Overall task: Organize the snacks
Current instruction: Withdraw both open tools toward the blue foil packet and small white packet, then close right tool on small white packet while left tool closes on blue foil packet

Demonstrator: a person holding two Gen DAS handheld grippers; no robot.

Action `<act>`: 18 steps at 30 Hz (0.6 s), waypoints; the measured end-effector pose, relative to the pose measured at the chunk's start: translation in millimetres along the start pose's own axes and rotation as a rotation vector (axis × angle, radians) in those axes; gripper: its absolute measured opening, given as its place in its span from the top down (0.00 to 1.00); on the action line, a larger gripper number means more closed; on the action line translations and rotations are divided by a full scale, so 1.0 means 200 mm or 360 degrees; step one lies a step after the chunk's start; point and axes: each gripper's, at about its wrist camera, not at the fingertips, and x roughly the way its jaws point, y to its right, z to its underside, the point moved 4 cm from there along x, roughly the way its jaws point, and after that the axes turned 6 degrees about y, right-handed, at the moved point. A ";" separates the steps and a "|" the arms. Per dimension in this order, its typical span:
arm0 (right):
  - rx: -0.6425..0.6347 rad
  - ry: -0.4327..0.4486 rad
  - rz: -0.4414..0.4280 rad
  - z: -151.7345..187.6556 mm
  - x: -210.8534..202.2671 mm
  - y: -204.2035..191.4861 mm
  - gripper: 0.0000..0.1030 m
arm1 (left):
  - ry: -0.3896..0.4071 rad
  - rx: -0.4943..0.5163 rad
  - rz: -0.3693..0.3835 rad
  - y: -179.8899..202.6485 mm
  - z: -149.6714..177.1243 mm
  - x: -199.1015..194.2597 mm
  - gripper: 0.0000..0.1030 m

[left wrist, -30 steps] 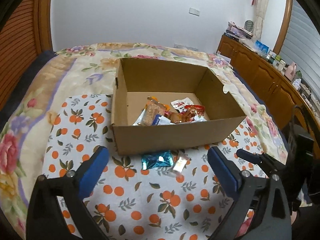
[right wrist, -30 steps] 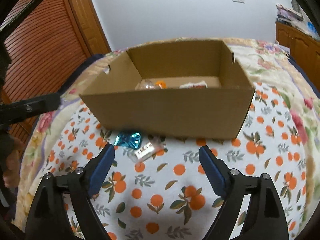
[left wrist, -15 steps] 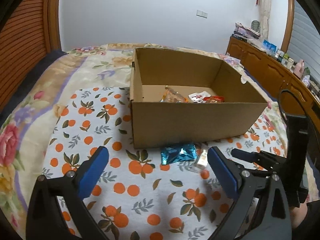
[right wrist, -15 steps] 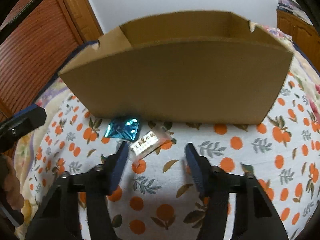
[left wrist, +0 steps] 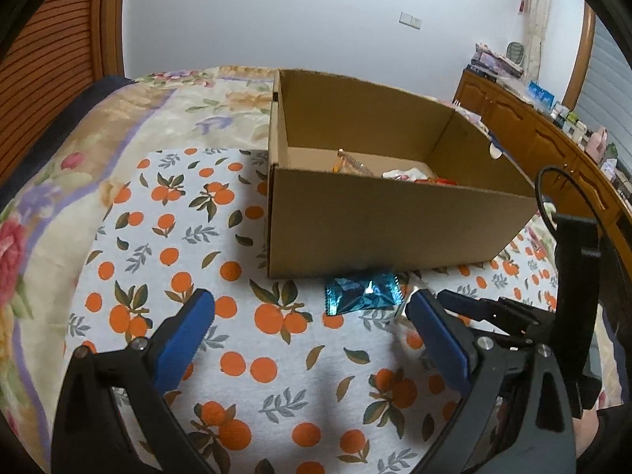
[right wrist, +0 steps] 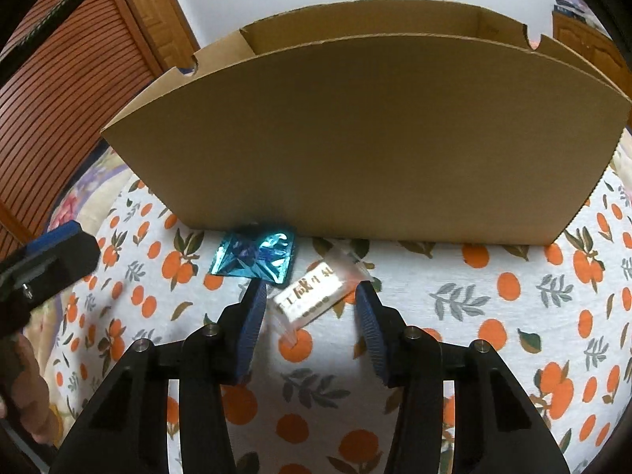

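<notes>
An open cardboard box [left wrist: 395, 229] [right wrist: 355, 138] stands on an orange-print cloth, with several snack packets [left wrist: 355, 166] inside. Just in front of it lie a shiny blue packet [left wrist: 361, 296] [right wrist: 254, 256] and a clear-and-white packet [right wrist: 312, 296]. My right gripper [right wrist: 308, 288] is low over the cloth, its jaws closing with the white packet between them; the pads do not press on it. My left gripper [left wrist: 311, 298] stands open and wide, nothing between its fingers, the blue packet just ahead. In the left wrist view the white packet [left wrist: 403, 320] is mostly hidden behind a finger.
The orange-print cloth [left wrist: 177, 217] covers a bed with a floral quilt [left wrist: 59, 158]. Wooden cabinets [left wrist: 513, 118] with clutter on top run along the right. A louvred wooden door [right wrist: 59, 79] stands at the left. A hand [right wrist: 23, 375] holds the left gripper.
Both grippers have sunk toward the cloth and come closer to the box front. The right gripper's jaws have narrowed from wide open to either side of the white packet.
</notes>
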 end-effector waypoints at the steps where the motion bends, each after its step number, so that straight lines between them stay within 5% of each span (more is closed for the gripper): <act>1: 0.0000 -0.0008 0.0005 0.00 0.01 0.00 0.53 | -0.0009 -0.0003 0.0002 0.00 0.00 0.01 0.04; 8: 0.0041 -0.0037 0.0067 0.00 0.06 0.01 0.54 | -0.0045 -0.0007 0.0029 0.00 0.02 0.03 0.04; 11: 0.0020 -0.0055 0.0089 0.00 0.06 0.00 0.63 | -0.0060 0.0000 0.0035 0.01 0.03 0.05 0.04; 13: -0.0009 -0.0082 0.0088 0.01 0.06 0.00 0.77 | -0.0063 0.0003 0.0045 0.02 0.03 0.05 0.04; 18: -0.0041 -0.0142 0.0089 0.07 -0.03 0.05 0.78 | -0.0098 0.0026 0.0059 0.07 0.03 0.12 0.04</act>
